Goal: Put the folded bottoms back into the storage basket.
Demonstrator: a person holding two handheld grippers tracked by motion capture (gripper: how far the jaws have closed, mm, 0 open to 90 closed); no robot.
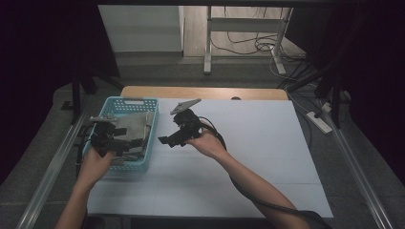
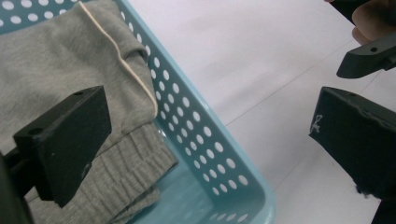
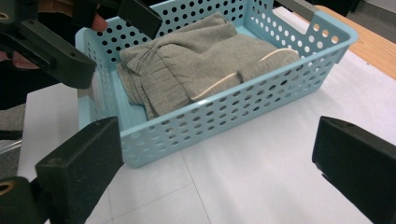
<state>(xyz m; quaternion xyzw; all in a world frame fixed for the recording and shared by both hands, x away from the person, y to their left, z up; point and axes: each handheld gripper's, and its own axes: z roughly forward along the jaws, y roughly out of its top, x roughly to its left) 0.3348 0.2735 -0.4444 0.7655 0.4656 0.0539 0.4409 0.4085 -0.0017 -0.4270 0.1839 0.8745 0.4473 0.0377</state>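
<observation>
A light blue perforated basket (image 1: 143,102) stands at the table's left with a folded grey garment (image 1: 136,126) inside, seen close in the right gripper view as the basket (image 3: 224,112) and garment (image 3: 196,65). My left gripper (image 1: 123,137) hovers over the basket's near end, open, with nothing between its jaws. In the left gripper view the gripper (image 2: 210,140) straddles the basket wall (image 2: 201,140), with the garment (image 2: 70,60) under its left jaw. My right gripper (image 1: 169,141) is open just right of the basket and points at it. Its jaws (image 3: 217,172) are spread wide and hold nothing.
A white sheet (image 1: 258,143) covers the table, and a strip of wood (image 1: 205,92) shows at its far edge. Metal rails (image 1: 52,167) run along both sides. A desk frame (image 1: 208,43) and cables (image 1: 248,45) sit on the floor beyond.
</observation>
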